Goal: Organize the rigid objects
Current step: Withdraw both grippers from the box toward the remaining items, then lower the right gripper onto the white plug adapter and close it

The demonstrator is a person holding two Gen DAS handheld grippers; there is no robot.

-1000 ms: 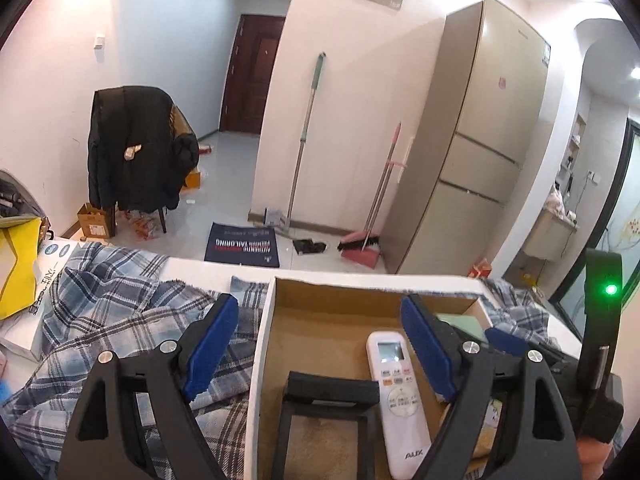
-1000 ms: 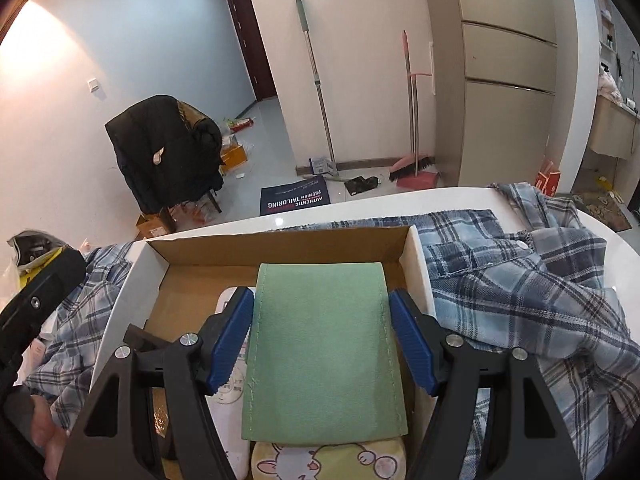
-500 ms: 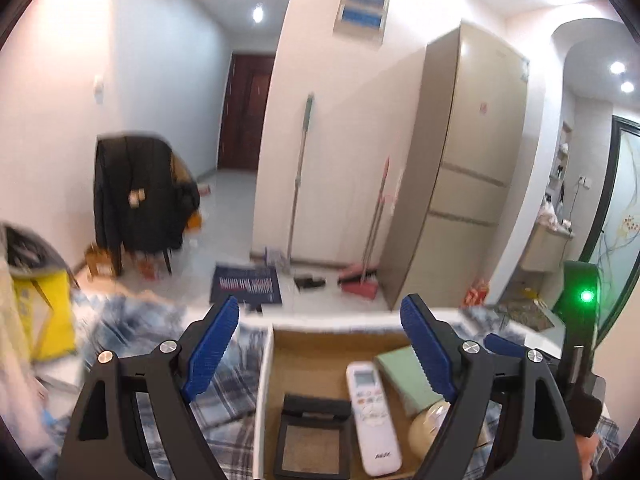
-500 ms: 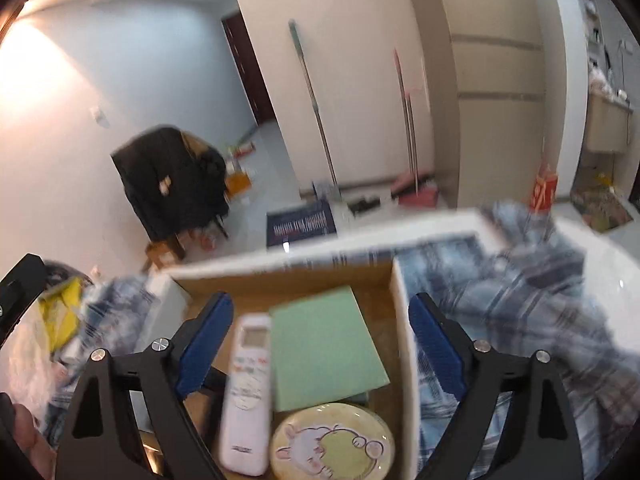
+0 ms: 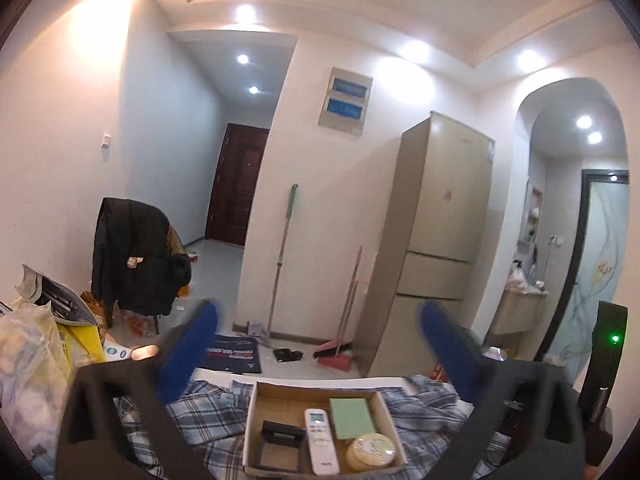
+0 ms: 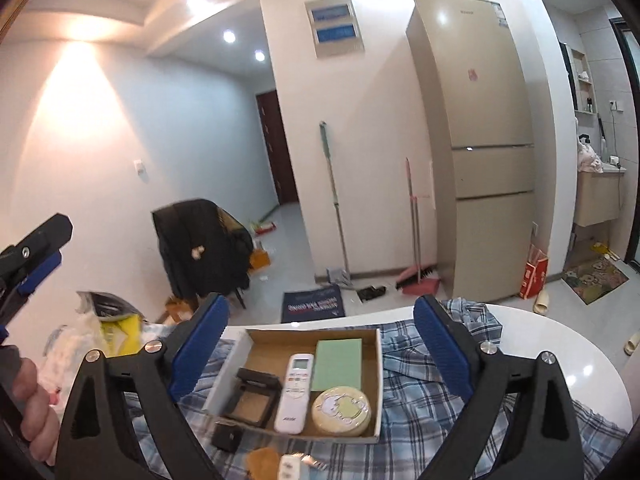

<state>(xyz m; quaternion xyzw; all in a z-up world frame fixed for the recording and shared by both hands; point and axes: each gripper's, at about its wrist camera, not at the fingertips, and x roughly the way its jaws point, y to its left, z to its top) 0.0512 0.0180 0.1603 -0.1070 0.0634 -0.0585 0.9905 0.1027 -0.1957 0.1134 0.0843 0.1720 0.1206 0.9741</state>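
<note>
White walls, beige fridge and a mop behind; plaid cloth covers the table w/ a cardboard box on it. Box sits below and between my right gripper fingers, well apart from them. Inside, L to R: black frame, white remote, green pad at the back, round yellow tin in front of it. My left gripper also hangs above the box, nothing touched. Both sets of jaws have just been opening, now spread wide, nothing between them. Right view only: small black cube + bits on the cloth in front of the box, and my left hand. Left view only: bags piled at left.
</note>
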